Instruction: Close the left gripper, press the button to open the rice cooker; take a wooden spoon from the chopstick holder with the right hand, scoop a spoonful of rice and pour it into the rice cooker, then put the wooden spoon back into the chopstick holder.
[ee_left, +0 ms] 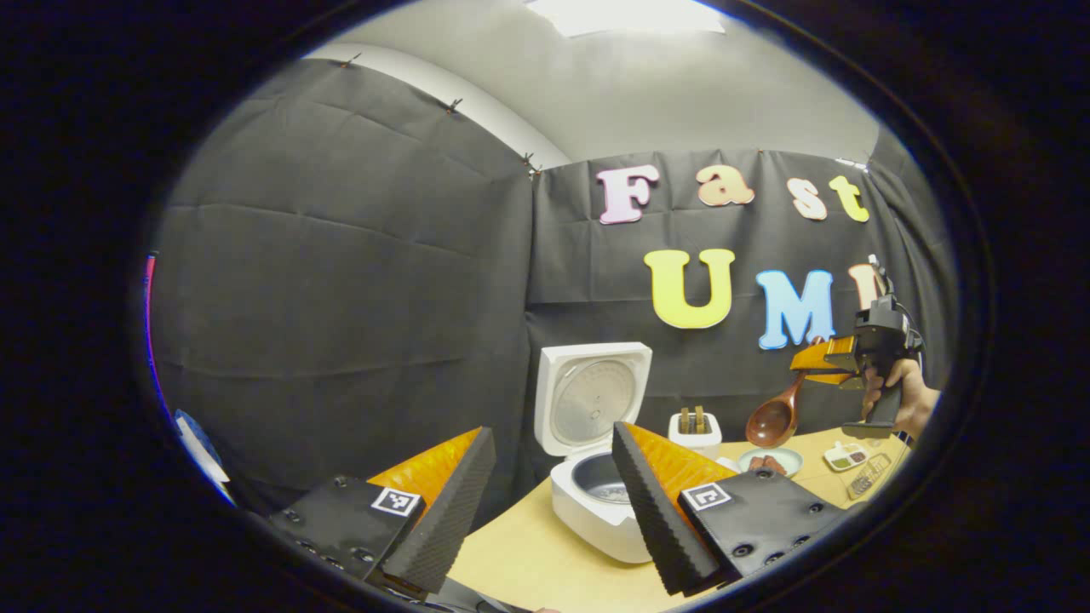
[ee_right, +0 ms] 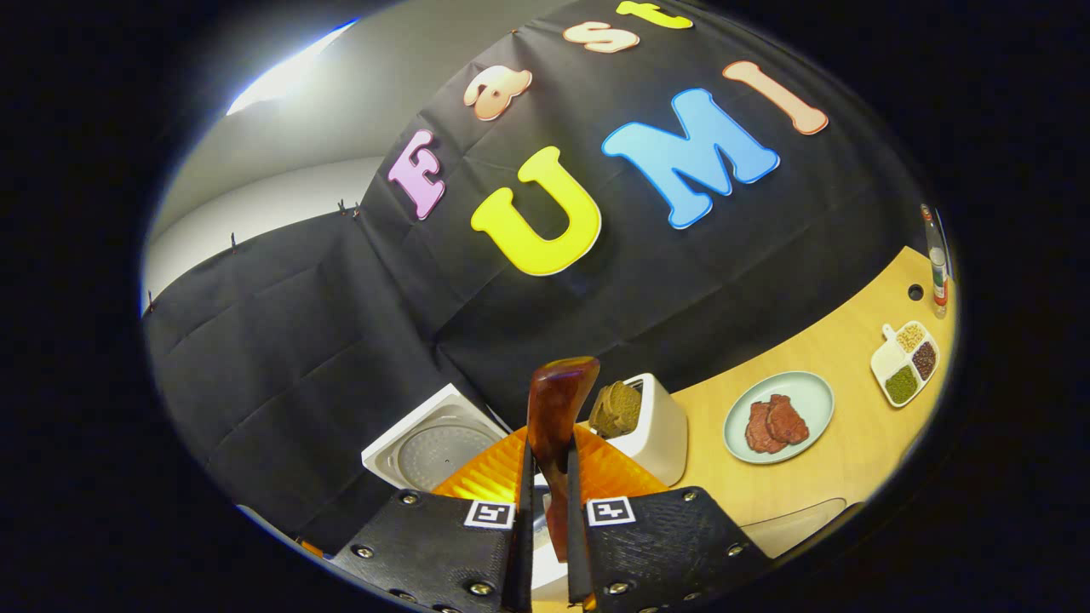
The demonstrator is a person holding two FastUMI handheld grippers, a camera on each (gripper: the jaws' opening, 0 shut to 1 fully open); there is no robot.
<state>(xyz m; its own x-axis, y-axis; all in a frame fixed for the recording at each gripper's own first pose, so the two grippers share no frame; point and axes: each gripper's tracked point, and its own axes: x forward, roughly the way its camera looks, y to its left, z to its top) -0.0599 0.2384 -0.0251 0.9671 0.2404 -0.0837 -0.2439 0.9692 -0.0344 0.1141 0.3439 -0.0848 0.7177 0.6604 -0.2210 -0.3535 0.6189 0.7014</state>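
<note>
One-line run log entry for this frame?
white rice cooker: lid open | right claw: shut on brown wooden spoon, held in the air | left claw: open, facing cooker | white chopstick holder: on table

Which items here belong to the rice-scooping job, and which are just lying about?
In use: rice cooker, lid up; wooden spoon clamped in the right tongs; chopstick holder.
Idle: plate of meat; divided dish of grains; bottle.
</note>
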